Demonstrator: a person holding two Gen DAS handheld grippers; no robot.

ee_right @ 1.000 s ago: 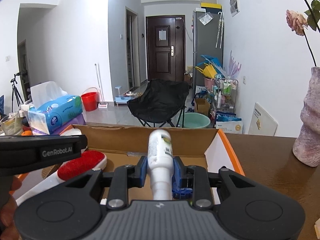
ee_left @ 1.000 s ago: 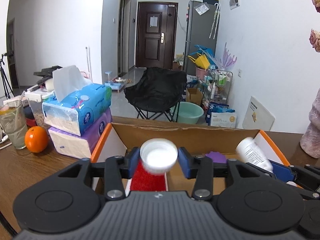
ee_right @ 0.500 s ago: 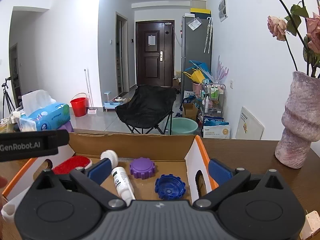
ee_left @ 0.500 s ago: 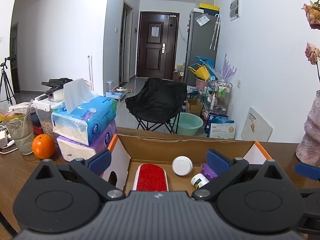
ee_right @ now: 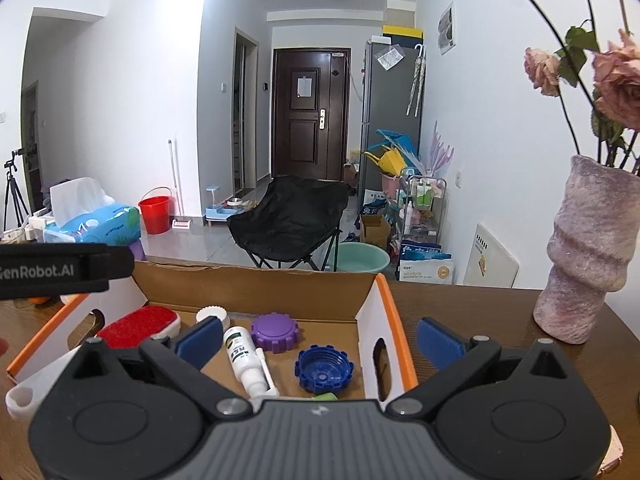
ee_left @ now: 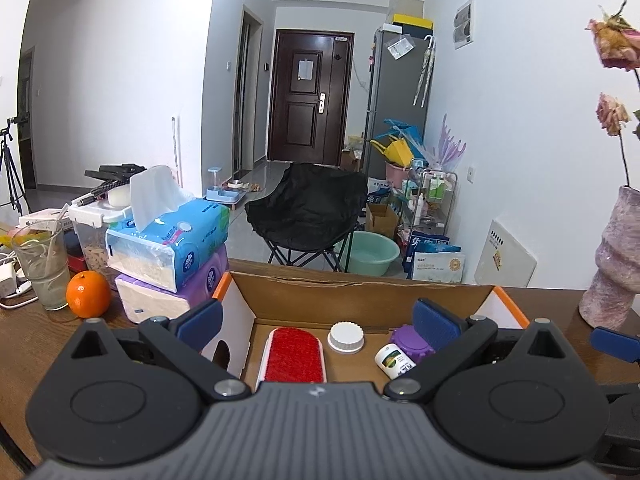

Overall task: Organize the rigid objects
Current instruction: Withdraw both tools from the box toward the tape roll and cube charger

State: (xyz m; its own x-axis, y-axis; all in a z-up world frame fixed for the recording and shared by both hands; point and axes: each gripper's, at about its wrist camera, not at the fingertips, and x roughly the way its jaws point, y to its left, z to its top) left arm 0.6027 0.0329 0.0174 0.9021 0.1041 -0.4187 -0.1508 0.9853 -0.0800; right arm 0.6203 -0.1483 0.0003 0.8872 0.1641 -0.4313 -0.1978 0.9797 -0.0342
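Note:
An open cardboard box [ee_left: 360,294] [ee_right: 256,280] with orange-edged flaps sits on the wooden table. Inside lie a red brush [ee_left: 295,354] [ee_right: 138,326], a white cap [ee_left: 345,337] [ee_right: 212,315], a white spray bottle [ee_left: 395,360] [ee_right: 245,356], a purple lid [ee_left: 406,340] [ee_right: 277,332] and a blue lid [ee_right: 323,368]. My left gripper [ee_left: 318,322] is open and empty, held above the box's near side. My right gripper [ee_right: 320,338] is open and empty over the box's right part.
Stacked tissue packs [ee_left: 168,256], an orange [ee_left: 88,294] and a glass [ee_left: 42,264] stand left of the box. A pink vase [ee_right: 584,256] with roses stands on the table to the right. The left gripper's body [ee_right: 60,268] shows at the right wrist view's left edge.
One second ago the left gripper held the white cap and the right gripper held the spray bottle. Both opened, the items now lie in the box, and both grippers have drawn back.

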